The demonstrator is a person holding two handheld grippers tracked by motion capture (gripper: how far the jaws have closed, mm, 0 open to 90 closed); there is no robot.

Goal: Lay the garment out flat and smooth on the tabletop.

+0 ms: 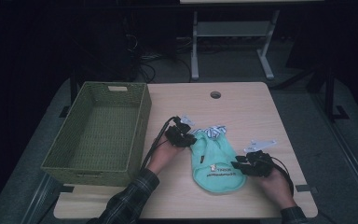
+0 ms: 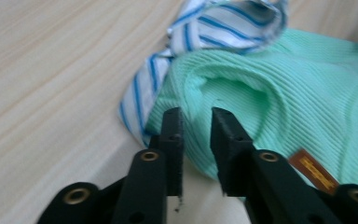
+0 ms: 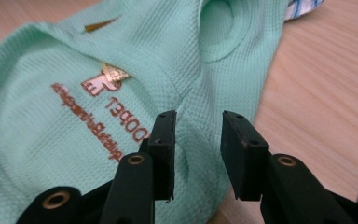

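The left gripper [image 1: 184, 136] stands with its jaws a narrow gap apart and nothing pinched between them; in the left gripper view its tips [image 2: 196, 122] hover just at the near edge of the mint-green knitted garment [image 2: 279, 93], by a rounded sleeve opening, the pads not pressing on the cloth; the right gripper [image 1: 240, 164] likewise has its jaws parted by a modest gap, and in the right gripper view they [image 3: 198, 128] sit over the garment's [image 3: 74, 107] edge close to its brown printed lettering, with cloth showing through the gap but not clamped (whether the pads brush the knit I cannot tell); the garment [image 1: 214, 161] lies flat on the wooden table [image 1: 256, 102], a little toward its near edge and roughly midway between its left and right edges, with the left gripper at its upper left corner and the right gripper at its right side; a blue-and-white striped cloth [image 1: 213, 132] peeks out from under the garment's far end, touching it, and shows again in the left gripper view [image 2: 223, 25] as a crumpled striped fold lying against the green knit; a small brown label [image 2: 313, 169] is sewn on the green cloth near the left gripper's right jaw; a green woven basket [image 1: 139, 116] stands at the table's left edge, overhanging it, well apart from the garment; a round cable hole [image 1: 215, 94] sits near the table's far edge.
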